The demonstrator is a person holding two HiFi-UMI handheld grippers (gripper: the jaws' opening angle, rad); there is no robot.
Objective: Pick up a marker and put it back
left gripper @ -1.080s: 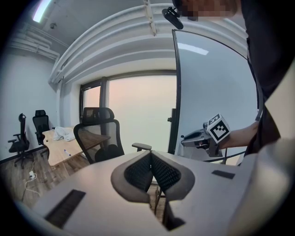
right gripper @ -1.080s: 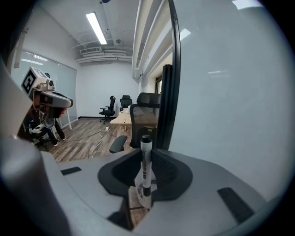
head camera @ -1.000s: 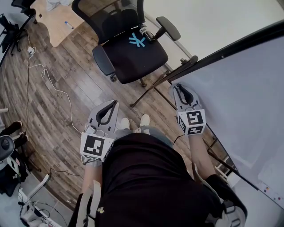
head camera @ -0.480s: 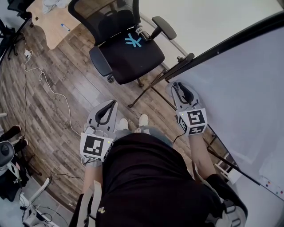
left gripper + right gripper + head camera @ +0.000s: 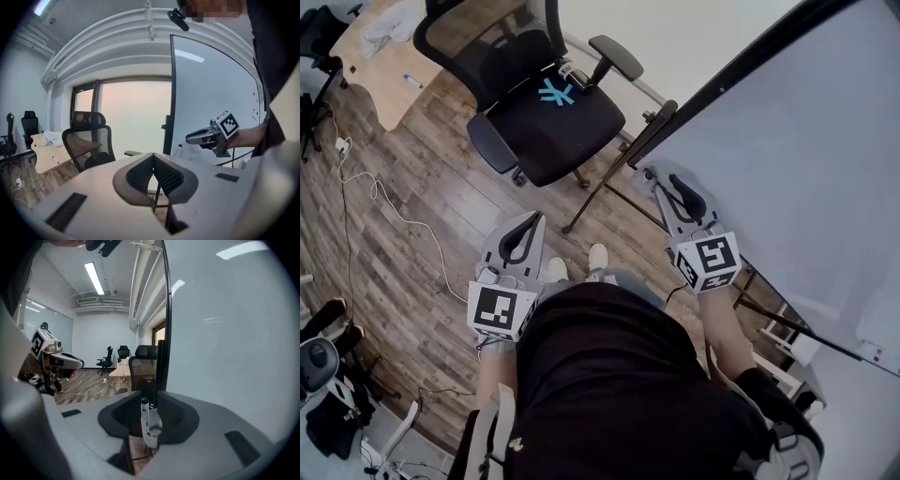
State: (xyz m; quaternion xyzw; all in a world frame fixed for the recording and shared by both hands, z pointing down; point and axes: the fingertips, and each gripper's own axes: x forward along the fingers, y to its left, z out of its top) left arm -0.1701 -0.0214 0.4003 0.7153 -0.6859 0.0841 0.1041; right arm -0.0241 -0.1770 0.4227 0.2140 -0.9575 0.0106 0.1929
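The right hand-held gripper [image 5: 153, 414] is gaping wide around the upright marker [image 5: 146, 418], apparently putting it back; the left hand-held gripper [image 5: 153, 161] is hanging closed, empty. Next: backing off cleanly.
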